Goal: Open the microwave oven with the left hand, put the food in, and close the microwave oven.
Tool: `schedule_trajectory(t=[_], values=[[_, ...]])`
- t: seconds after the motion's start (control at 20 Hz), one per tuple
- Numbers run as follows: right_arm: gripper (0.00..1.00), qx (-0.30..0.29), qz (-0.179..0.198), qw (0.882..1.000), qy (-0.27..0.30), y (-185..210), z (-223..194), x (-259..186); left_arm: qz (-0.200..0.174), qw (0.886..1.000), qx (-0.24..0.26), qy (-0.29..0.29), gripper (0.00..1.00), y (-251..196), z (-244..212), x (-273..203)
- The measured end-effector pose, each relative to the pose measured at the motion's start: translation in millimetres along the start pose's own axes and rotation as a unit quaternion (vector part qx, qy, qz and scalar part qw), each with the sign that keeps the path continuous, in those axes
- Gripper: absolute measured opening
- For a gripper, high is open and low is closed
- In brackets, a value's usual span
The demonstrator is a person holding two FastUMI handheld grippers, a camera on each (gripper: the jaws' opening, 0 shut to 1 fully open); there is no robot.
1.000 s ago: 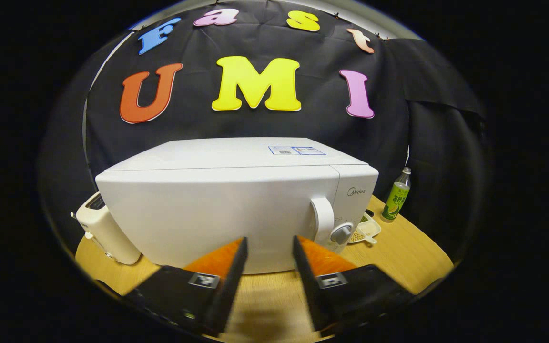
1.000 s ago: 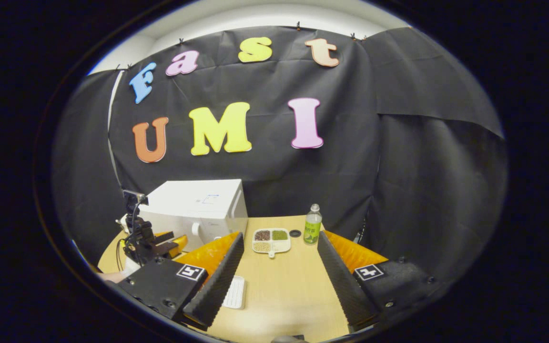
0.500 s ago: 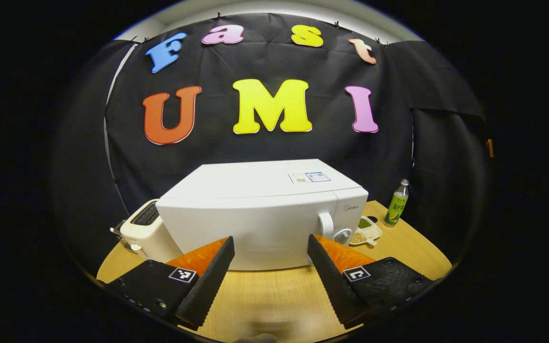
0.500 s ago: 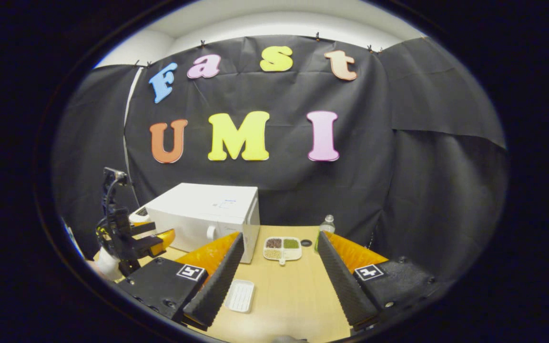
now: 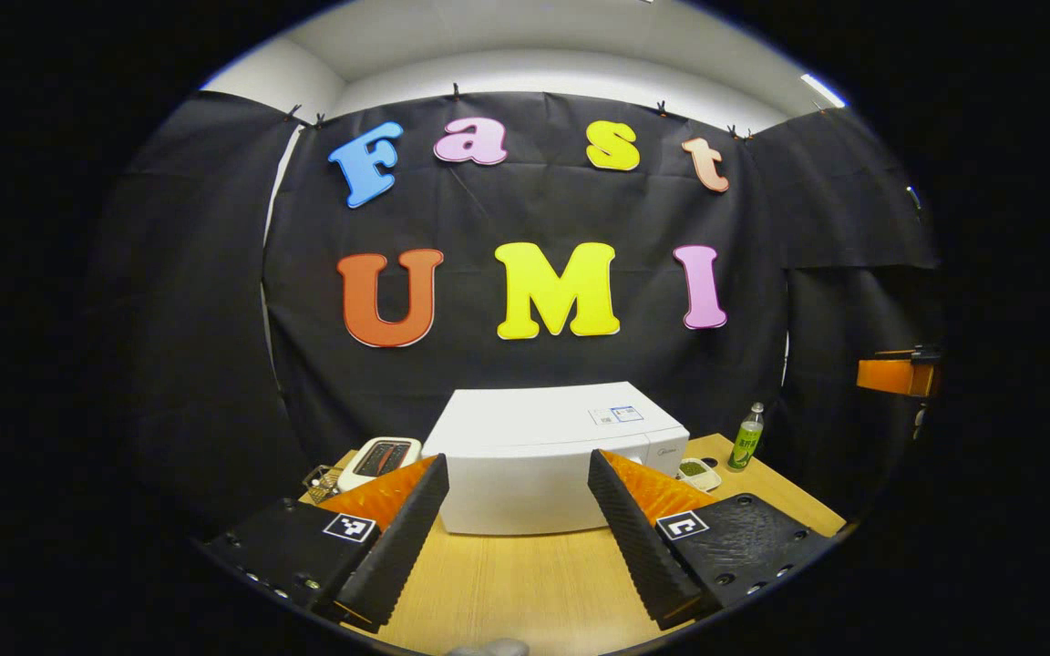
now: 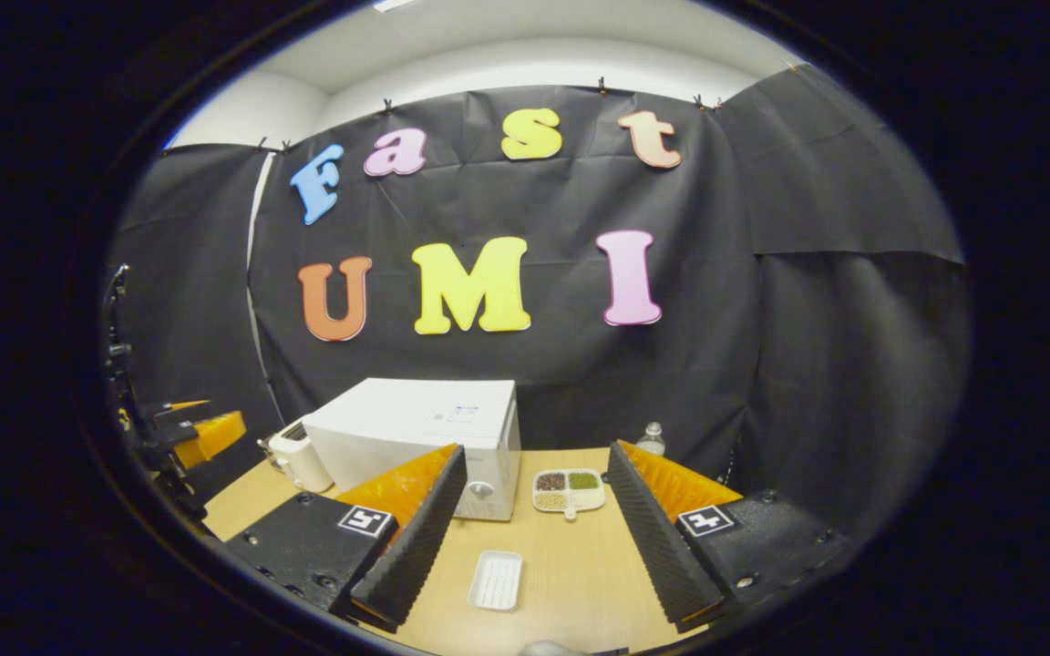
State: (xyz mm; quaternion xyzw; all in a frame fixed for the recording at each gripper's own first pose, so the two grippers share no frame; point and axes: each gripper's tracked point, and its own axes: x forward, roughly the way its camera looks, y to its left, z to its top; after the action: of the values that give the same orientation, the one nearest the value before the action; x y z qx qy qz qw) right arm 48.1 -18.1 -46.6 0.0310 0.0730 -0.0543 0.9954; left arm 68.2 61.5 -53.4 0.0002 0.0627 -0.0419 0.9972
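The white microwave [image 5: 525,456] stands on the round wooden table [image 5: 525,583] with its door closed. My left gripper [image 5: 516,466] is open and empty, held well back from the microwave's front; one finger covers the handle area. In the right gripper view the microwave [image 6: 416,428] sits left of centre, its knob [image 6: 481,489] facing the table. A white divided dish of beans and grains [image 6: 569,489] lies to its right. My right gripper [image 6: 534,456] is open and empty above the table. The left gripper [image 6: 192,433] hangs at the far left.
A white toaster [image 5: 381,458] stands left of the microwave. A green-labelled bottle [image 5: 746,437] is at the back right, beside the divided dish [image 5: 696,471]. A small empty white tray [image 6: 496,579] lies on the near table. Black cloth walls the booth.
Both grippers have drawn back and risen away from the table. The microwave looks much smaller in the left gripper view. The left gripper has slid further left in the right gripper view.
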Motion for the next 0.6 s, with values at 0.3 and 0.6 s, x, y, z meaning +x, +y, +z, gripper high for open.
schedule_trajectory(t=[0.3, 0.6], values=[[0.99, -0.008, 0.016, 1.0, -0.008, 33.9, 0.1, -12.7, 0.026, 0.999, -0.015, -0.013, 0.97, 30.8, 12.3, -51.7], [0.99, -0.021, 0.02, 0.999, -0.024, 51.6, 8.0, -23.2, 0.027, 0.999, -0.012, -0.023, 0.97, 42.9, 17.0, -59.5]])
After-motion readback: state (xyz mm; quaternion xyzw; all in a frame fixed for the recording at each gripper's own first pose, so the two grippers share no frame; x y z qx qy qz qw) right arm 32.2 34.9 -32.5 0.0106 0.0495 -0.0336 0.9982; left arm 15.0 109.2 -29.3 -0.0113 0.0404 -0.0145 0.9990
